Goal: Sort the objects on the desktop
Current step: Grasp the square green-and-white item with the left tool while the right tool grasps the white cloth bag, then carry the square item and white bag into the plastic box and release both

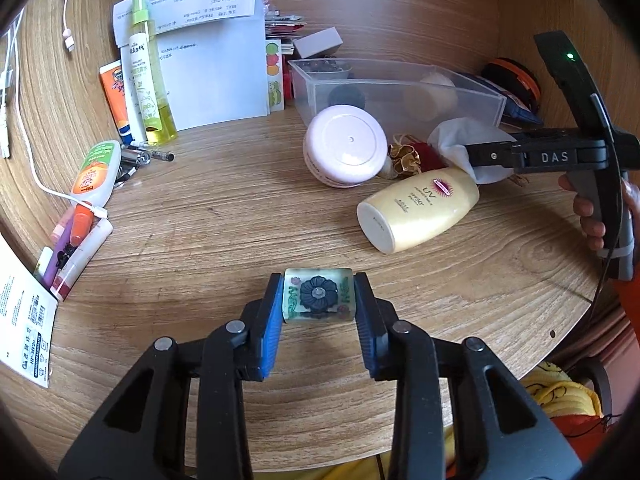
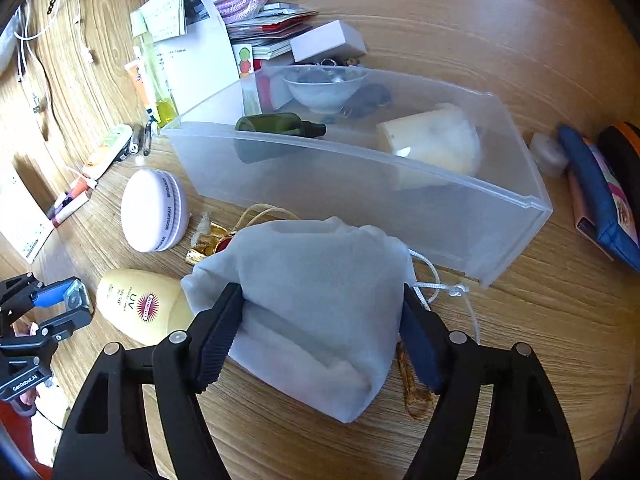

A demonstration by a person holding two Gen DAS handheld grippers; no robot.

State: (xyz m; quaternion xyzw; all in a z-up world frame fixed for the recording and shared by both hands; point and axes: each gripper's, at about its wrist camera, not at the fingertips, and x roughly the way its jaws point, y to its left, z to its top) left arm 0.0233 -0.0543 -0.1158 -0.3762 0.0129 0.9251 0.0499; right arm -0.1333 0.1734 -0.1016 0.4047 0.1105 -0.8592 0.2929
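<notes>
- I am working the pick-up step of the sort: the small flower-painted block [image 1: 318, 295] is sitting low centre in the left wrist view, on the wooden desk [image 1: 224, 216], near its front edge.
- The left gripper [image 1: 319, 302] is pinching this block; both blue pads are lying flat against its two sides, with no gap showing.
- The grey drawstring pouch [image 2: 320, 300] is filling the lower middle of the right wrist view, just in front of the clear plastic bin [image 2: 520, 204].
- The right gripper [image 2: 320, 332] is bracketing the pouch, pads touching the cloth on both flanks; the fabric is creasing at the left pad, so I am judging it a grip taking hold rather than a firm one.
- Next move, as I judge it: lifting both items clear of the desk and carrying them over the bin's near wall. The pouch is soft and may sag, so it is calling for extra height over the rim.
- The pouch cord [image 2: 440, 286] is trailing at right toward the bin's corner; I am watching it for snagging.
- Neighbours: the yellow sunscreen bottle [image 2: 140, 304] is lying just left of the pouch, the pink jar [image 2: 154, 210] standing on edge beyond it, gold foil [image 2: 208, 248] peeking between them.
- Open room: bare desk is stretching around the block in the left view; the bin's near half is looking free, with a green bottle [image 2: 276, 124] and a cream cylinder [image 2: 432, 140] toward the back.
</notes>
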